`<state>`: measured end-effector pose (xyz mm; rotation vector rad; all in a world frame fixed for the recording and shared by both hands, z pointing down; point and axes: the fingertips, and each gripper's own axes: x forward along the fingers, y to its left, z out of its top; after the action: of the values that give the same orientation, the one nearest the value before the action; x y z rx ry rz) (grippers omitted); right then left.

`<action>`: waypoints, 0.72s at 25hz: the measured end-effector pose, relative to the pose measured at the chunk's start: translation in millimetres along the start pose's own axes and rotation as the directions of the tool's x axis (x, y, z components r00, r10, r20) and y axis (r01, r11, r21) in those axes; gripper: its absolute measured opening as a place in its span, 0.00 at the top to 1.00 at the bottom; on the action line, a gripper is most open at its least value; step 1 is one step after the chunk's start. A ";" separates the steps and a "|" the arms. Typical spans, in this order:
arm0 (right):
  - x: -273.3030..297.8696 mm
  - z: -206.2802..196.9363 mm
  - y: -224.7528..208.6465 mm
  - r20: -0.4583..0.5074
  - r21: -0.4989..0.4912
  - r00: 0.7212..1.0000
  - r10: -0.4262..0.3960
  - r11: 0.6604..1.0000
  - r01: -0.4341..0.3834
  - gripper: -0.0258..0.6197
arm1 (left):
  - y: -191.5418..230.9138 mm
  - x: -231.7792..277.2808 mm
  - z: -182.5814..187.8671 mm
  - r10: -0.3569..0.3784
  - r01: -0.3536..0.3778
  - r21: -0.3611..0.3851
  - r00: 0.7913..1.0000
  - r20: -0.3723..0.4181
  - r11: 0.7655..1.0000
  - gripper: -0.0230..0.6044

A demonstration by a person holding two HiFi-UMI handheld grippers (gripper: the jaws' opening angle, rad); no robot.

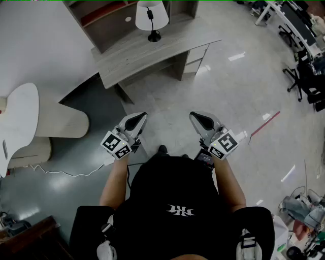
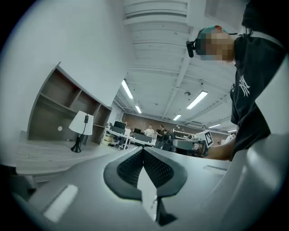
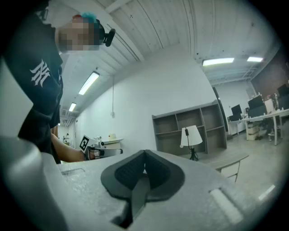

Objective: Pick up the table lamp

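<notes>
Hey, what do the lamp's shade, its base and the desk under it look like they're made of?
Lamp shade: white and matte, probably fabric or paper.
Base: black, metal or plastic; too small to tell.
Desk: pale grey with faint grain streaks, likely wood-look laminate.

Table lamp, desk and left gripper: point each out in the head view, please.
table lamp (image 1: 152, 15), head view, on its white shade.
desk (image 1: 133, 55), head view, on a bare part of its top.
left gripper (image 1: 140, 117), head view, at its closed jaw tips.
</notes>
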<state>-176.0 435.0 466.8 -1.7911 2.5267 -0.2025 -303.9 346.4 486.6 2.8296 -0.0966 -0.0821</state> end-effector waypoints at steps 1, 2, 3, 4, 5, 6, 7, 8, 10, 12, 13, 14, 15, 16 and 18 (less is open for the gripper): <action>4.2 -1.0 -4.4 -0.011 -0.010 1.000 -0.009 1.000 0.009 0.96 | 9.8 0.9 -2.1 0.010 -0.009 0.001 1.000 -0.010 1.000 0.99; 8.7 -2.1 -8.6 -0.021 -0.019 1.000 -0.017 1.000 0.017 0.96 | 19.5 1.4 -3.2 0.020 -0.020 0.004 1.000 -0.019 1.000 0.99; 14.0 -3.1 -12.6 -0.028 -0.026 0.999 -0.022 0.999 0.021 0.96 | 29.1 1.6 -2.6 0.029 -0.029 0.010 0.999 -0.024 1.000 0.99; 19.8 -3.7 -16.4 -0.031 -0.030 0.999 -0.023 0.999 0.022 0.96 | 38.0 1.5 0.1 0.037 -0.036 0.020 0.999 -0.025 0.999 0.99; 25.0 -3.7 -20.3 -0.031 -0.032 0.999 -0.023 0.999 0.022 0.96 | 45.0 2.0 4.5 0.039 -0.038 0.031 0.999 -0.022 0.999 0.99; 28.1 -3.6 -23.9 -0.031 -0.034 0.999 -0.026 0.999 0.025 0.96 | 49.3 3.1 8.3 0.034 -0.033 0.037 0.999 -0.018 0.999 0.99; 28.6 -3.9 -27.3 -0.036 -0.037 0.999 -0.034 0.999 0.033 0.96 | 51.1 5.0 9.6 0.022 -0.022 0.036 1.000 -0.013 0.999 0.99; 27.0 -4.2 -30.7 -0.040 -0.041 0.998 -0.047 0.998 0.045 0.96 | 51.4 7.8 8.5 0.006 -0.005 0.028 1.000 -0.010 1.000 0.99; 23.3 -2.0 -37.9 -0.030 -0.047 0.996 -0.081 0.996 0.080 0.96 | 52.7 15.5 2.6 -0.032 0.032 0.007 0.999 -0.015 0.999 0.99; 22.1 4.7 -43.5 0.003 -0.051 0.994 -0.111 0.992 0.111 0.96 | 55.1 25.5 -2.2 -0.068 0.068 -0.006 0.997 -0.027 0.998 0.99; 21.4 7.8 -44.6 0.014 -0.052 0.993 -0.121 0.991 0.121 0.93 | 54.2 30.8 -4.0 -0.086 0.086 -0.010 0.996 -0.032 0.996 0.99; 20.4 9.3 -44.4 0.015 -0.053 0.992 -0.127 0.990 0.128 0.91 | 51.6 35.7 -5.5 -0.104 0.103 -0.014 0.994 -0.037 0.995 0.99; 19.4 9.1 -43.5 0.007 -0.055 0.991 -0.130 0.990 0.130 0.91 | 48.8 40.0 -6.7 -0.119 0.119 -0.017 0.992 -0.041 0.993 0.99; 18.8 7.9 -42.7 -0.005 -0.056 0.991 -0.130 0.990 0.130 0.91 | 46.9 44.0 -7.1 -0.131 0.131 -0.021 0.990 -0.042 0.991 0.99; 18.0 4.9 -43.9 -0.027 -0.048 0.992 -0.127 0.991 0.126 0.91 | 47.0 51.8 -4.7 -0.145 0.144 -0.036 0.989 -0.030 0.989 0.99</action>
<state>-140.3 403.3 468.4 -1.9820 2.4586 -0.1769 -254.7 299.2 503.1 2.7994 0.1160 -0.0689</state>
